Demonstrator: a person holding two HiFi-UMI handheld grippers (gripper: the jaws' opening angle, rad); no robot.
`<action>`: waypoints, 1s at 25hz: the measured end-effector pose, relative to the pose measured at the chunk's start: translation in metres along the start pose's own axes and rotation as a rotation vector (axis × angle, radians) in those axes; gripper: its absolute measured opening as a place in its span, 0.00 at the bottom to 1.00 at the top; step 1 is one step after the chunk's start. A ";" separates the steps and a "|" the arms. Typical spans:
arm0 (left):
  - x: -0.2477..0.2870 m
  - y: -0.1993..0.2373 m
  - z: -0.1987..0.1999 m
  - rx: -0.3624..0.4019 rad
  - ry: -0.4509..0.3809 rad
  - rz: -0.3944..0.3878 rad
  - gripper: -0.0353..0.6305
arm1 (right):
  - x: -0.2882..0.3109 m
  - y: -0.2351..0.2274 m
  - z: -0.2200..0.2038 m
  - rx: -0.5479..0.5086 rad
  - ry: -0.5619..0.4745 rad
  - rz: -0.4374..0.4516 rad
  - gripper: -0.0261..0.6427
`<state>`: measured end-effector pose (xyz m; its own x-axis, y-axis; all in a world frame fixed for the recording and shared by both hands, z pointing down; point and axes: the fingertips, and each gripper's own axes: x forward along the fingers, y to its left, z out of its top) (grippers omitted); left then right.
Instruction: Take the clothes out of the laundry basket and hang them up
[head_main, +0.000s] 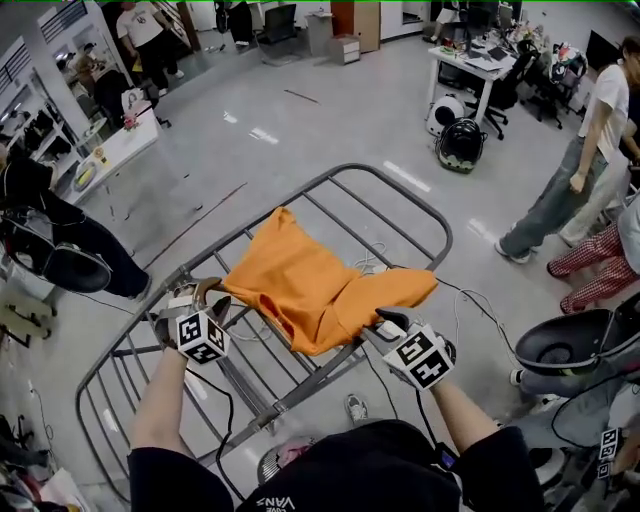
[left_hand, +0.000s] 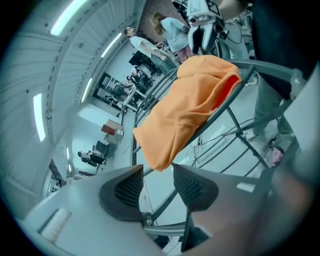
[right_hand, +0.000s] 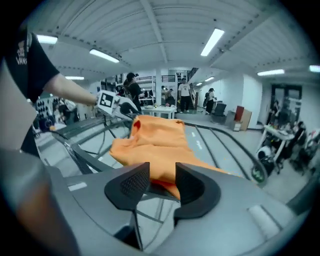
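An orange garment lies draped over the bars of a grey metal drying rack. My left gripper sits at the garment's left edge, over the rack's rail. In the left gripper view the left gripper is open, and the cloth's corner hangs just past its tips, untouched by the pads. My right gripper is at the garment's near right edge. In the right gripper view the right gripper is open, with the orange garment lying just beyond and below its tips.
The rack fills the middle of the floor. People stand to the right near a black round machine and a desk. A white table is at the left and a grey tub at the lower right.
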<state>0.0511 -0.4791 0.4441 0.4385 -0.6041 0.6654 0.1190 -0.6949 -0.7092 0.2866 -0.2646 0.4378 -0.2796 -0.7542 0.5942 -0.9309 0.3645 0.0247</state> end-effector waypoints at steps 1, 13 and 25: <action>0.000 0.002 -0.002 -0.027 0.008 0.005 0.30 | 0.000 -0.018 -0.007 -0.051 0.022 -0.041 0.27; -0.049 0.035 0.047 -0.155 -0.109 0.145 0.32 | 0.000 -0.074 -0.055 -0.177 0.198 -0.040 0.18; -0.102 0.025 0.088 -0.295 -0.251 0.218 0.32 | -0.078 0.010 -0.050 -0.008 0.000 -0.078 0.06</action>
<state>0.0878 -0.4002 0.3384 0.6321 -0.6608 0.4047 -0.2438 -0.6654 -0.7056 0.3112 -0.1749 0.4321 -0.2058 -0.7807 0.5901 -0.9481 0.3084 0.0773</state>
